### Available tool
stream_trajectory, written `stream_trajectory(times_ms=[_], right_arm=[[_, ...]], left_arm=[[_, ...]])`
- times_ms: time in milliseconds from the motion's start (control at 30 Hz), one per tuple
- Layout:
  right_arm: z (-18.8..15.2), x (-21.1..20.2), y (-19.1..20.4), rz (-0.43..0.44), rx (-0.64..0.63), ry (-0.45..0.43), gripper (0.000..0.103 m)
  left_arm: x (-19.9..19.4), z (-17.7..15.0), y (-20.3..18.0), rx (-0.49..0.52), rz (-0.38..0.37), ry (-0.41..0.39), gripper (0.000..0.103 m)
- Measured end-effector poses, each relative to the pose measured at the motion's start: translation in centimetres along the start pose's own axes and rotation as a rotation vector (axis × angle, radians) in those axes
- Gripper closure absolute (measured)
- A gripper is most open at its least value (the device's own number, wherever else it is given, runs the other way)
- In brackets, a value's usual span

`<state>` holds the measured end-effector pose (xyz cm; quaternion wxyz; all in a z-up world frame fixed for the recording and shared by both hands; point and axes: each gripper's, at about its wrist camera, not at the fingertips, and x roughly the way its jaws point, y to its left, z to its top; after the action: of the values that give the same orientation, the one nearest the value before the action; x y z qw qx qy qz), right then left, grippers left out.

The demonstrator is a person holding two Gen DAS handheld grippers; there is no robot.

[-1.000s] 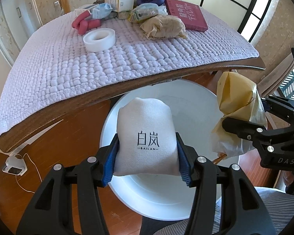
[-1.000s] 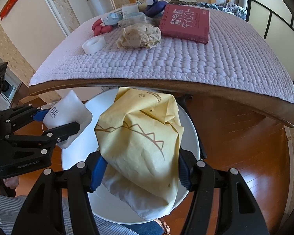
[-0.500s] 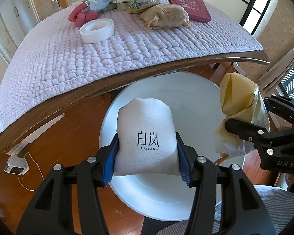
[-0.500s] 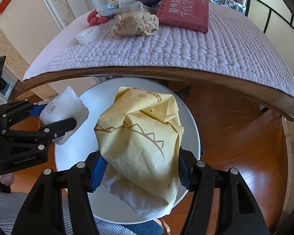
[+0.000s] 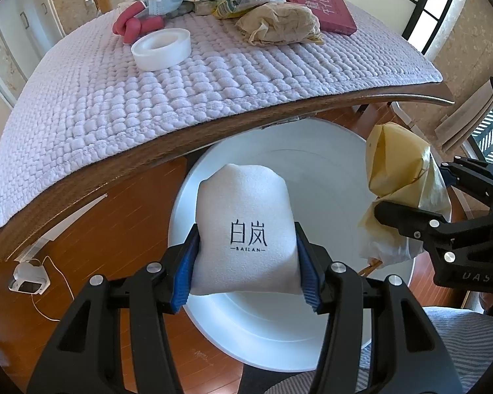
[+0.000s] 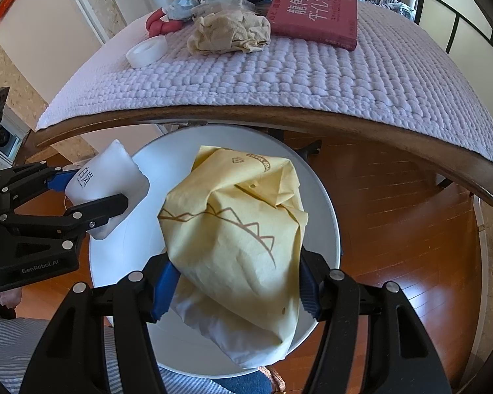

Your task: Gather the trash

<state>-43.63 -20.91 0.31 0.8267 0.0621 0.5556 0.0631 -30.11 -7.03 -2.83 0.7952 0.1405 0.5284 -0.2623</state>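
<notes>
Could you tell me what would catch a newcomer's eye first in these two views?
Probably the two clamped bundles hanging over the round white bin below the table edge: a white pouch with black lettering in the left gripper, and a crumpled yellow paper bag in the right gripper. Beyond them, a dark red book lies on the quilted table cover.

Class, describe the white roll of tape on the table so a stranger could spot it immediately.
Find the table's quilted lilac cover. Near its far left clutter lies a white roll of tape, flat, just in front of pink foam rollers. It is the only plain white ring there.
</notes>
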Motion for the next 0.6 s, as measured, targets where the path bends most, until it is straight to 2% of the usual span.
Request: stream_trajectory(times_ms=[600], right_arm=[[0.14, 0.49, -0.18, -0.003, 0.001, 0.011, 0.043]], left_arm=[[0.81, 0.03, 0.55, 0.003, 0.008, 0.006, 0.048]])
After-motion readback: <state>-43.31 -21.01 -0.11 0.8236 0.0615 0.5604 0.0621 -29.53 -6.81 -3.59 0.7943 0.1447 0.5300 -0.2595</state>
